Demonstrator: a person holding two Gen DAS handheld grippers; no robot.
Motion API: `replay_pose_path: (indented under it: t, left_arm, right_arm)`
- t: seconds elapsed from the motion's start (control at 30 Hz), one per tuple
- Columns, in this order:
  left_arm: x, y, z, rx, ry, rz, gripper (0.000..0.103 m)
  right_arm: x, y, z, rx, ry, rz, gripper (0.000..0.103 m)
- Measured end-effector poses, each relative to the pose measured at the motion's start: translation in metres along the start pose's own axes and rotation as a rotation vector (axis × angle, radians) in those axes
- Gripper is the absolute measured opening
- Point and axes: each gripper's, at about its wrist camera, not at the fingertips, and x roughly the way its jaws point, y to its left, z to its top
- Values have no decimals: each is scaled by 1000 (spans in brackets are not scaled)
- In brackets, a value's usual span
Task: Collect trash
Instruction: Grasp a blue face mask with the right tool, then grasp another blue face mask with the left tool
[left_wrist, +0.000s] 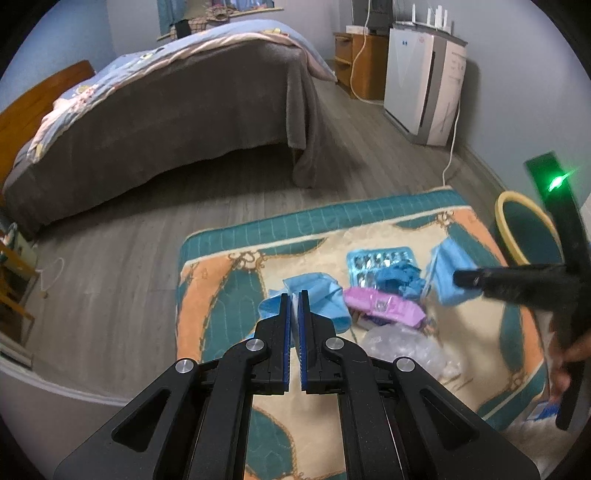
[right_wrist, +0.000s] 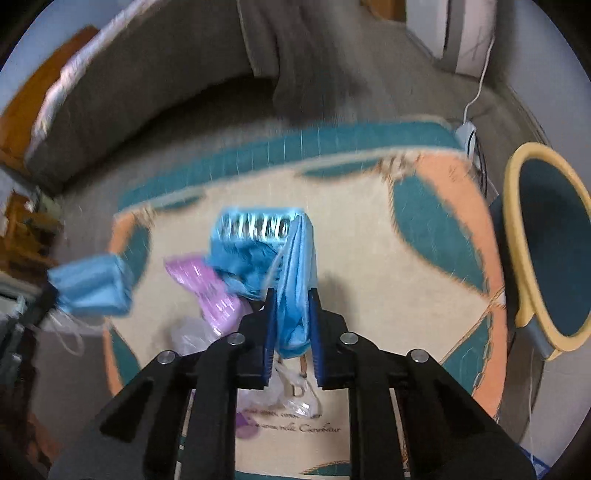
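In the left wrist view my left gripper (left_wrist: 294, 295) is shut on a light blue face mask (left_wrist: 321, 299), pinched at its edge above the rug. In the right wrist view my right gripper (right_wrist: 291, 291) is shut on a second light blue mask (right_wrist: 297, 258), which hangs folded between the pads. That mask (left_wrist: 448, 266) and the right gripper (left_wrist: 460, 278) also show at the right of the left wrist view. On the rug between them lie a blue blister pack (left_wrist: 380, 260), a crumpled blue piece (left_wrist: 402, 282), a pink wrapper (left_wrist: 384, 308) and clear plastic (left_wrist: 406, 350).
A round bin with a yellow rim (right_wrist: 513, 236) stands at the rug's right edge, its mouth open. The patterned rug (left_wrist: 221, 280) lies on grey wood flooring. A bed with a grey cover (left_wrist: 166, 110) is beyond it, a white appliance (left_wrist: 417, 81) and a cable by the wall.
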Motion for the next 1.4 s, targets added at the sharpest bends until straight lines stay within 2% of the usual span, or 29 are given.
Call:
replay_pose_path:
  t: [0.2, 0.33, 0.53, 0.8, 0.9, 0.97, 1.03, 1.07, 1.1, 1.17, 1.27, 1.4]
  left_arm:
    - [-15, -7, 10, -8, -55, -6, 5]
    - [-23, -15, 16, -16, -82, -26, 5]
    - [-33, -32, 24, -8, -116, -53, 5]
    - [-29, -53, 31, 19, -114, -55, 5]
    - [-5, -45, 26, -11, -34, -43, 5]
    - [16, -37, 19, -50, 45, -50, 14]
    - [35, -33, 10, -39, 106, -23, 34]
    - [41, -33, 7, -25, 119, -10, 40]
    - [47, -33, 3, -13, 132, -1, 50]
    - [59, -32, -2, 0, 153, 9, 57]
    - [87, -35, -13, 38, 223, 30, 58]
    - [112, -38, -25, 88, 278, 51, 58]
  right_arm:
    - [-41, -6, 10, -18, -119, 21, 15]
    - [-58, -14, 13, -11, -157, 45, 15]
    - [-77, -21, 15, -28, -204, 34, 15]
    - [-85, -38, 14, -44, -223, 12, 15]
    - [-87, -44, 12, -54, -219, 11, 15]
    - [-89, -49, 12, -60, -219, 9, 15]
    - [-89, -53, 12, -62, -214, 13, 15]
    - [-89, -55, 13, -58, -210, 14, 15]
    - [-88, -58, 13, -53, -206, 16, 15]
    - [-86, -63, 15, -39, -198, 26, 15]
    - [-83, -63, 16, -30, -189, 38, 15]
    - [-80, -62, 20, -54, -182, 26, 15]
